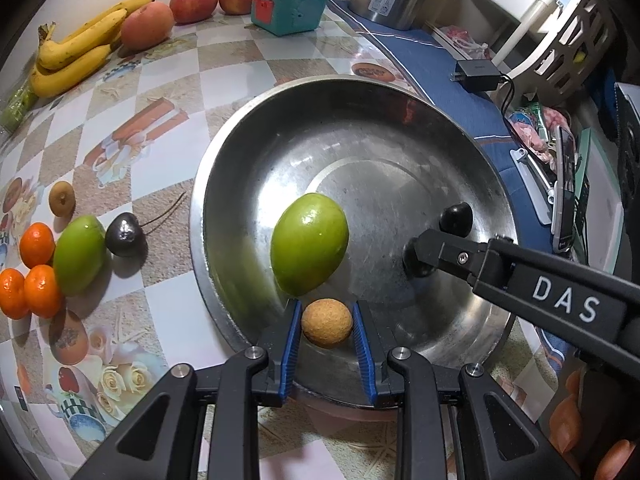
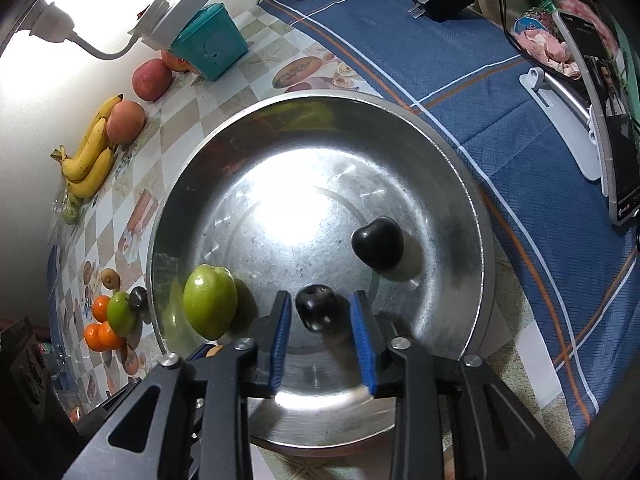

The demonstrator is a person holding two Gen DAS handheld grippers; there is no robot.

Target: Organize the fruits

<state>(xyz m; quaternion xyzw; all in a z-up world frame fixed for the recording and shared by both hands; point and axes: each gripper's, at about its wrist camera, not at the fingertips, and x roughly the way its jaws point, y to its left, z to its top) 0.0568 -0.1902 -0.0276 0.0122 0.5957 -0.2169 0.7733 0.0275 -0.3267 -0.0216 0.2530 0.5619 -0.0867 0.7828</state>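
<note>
Nearest the left wrist camera, the left tool (image 1: 327, 320) pinches a small tan round fruit (image 1: 327, 322) between its blue pads, low over the near wall of the steel basin (image 1: 224, 168). The right tool (image 2: 320, 320) is spread, its pads clear of a dark cherry (image 2: 316, 307) that sits blurred between them on the basin floor. The step in hand looks like dropping both small fruits into the basin. To do it well, the left tool should open only when the tan fruit is close to the metal, so it does not bounce or roll against the large green fruit (image 1: 309, 244) just beyond it. The right tool should lift straight up, without nudging the cherry toward a second dark cherry (image 2: 378, 249) farther in. The basin's middle and far side are bare, leaving room for more. Left of the rim, on the counter (image 1: 168, 92), wait tangerines (image 1: 36, 245), another green fruit (image 1: 79, 255) and a stemmed cherry (image 1: 124, 236). Bananas (image 1: 76, 50) and peaches (image 1: 147, 25) lie farthest, by the wall.
</note>
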